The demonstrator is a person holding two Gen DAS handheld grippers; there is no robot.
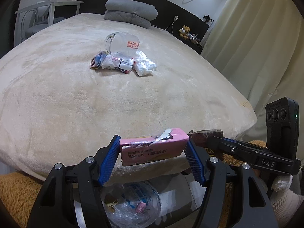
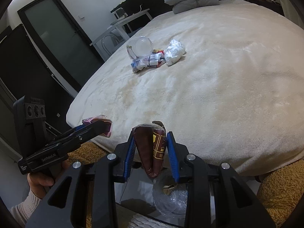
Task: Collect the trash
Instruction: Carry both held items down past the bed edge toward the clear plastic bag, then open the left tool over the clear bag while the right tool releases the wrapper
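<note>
Pinched crosswise between the blue ribbed pads of the left gripper, a pink carton is held over the near edge of the bed. Its top face is torn, with white scraps of foil or film peeled back, and dark printing is seen upside down along its front; the characters cannot be read with certainty. The same carton is glimpsed in the right wrist view as a pink end beside the left gripper.

A dark brown wrapper is clamped between the pressed-together pads of the right gripper. It is folded into a wedge, narrow at the bottom, and gold line drawings and characters are printed on one face, too small to be made out. "DAS" is read on the side of the right gripper in the left wrist view, and "GenRoboAI" on the body of the left one in the right wrist view.

Below both grippers a clear plastic bag is seen, with crumpled scraps and a small pink piece inside. Farther up the cream blanket a pile of trash is left: a clear plastic cup with red characters, a crumpled printed packet, and a white plastic wad touching it.
</note>
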